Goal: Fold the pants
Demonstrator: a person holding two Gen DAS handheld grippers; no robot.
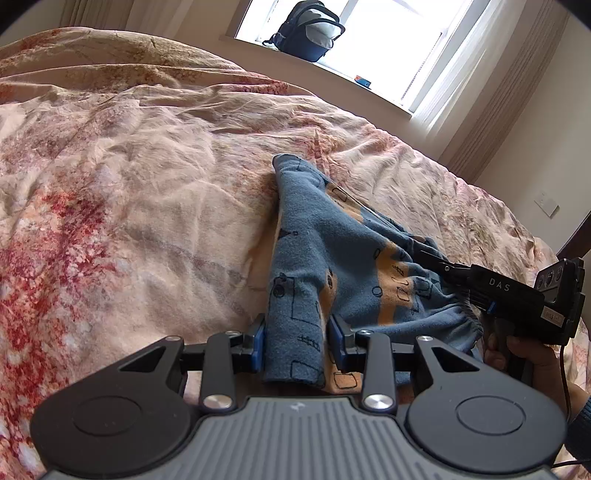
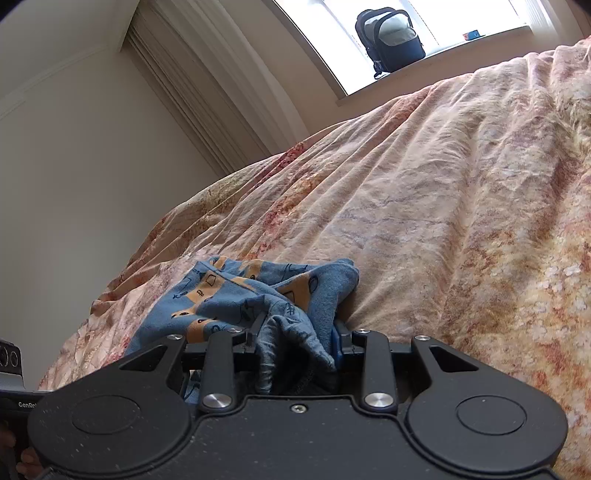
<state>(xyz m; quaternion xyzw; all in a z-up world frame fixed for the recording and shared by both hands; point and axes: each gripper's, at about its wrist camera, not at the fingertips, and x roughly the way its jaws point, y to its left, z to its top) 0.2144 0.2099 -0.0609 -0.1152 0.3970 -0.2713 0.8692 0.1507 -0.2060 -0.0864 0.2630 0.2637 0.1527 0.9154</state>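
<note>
Left wrist view: left gripper [image 1: 295,341] clamps a blue pants [image 1: 332,258] leg between its fingers. Right gripper [image 2: 295,338] pinches bunched fabric, seemingly the waistband, on the bedspread [image 2: 424,203] ahead.

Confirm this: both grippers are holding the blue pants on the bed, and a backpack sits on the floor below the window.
Not quite. The backpack sits on the windowsill, as the left wrist view shows. The rest stands: left gripper and right gripper both hold the blue pants on the bed.
</note>
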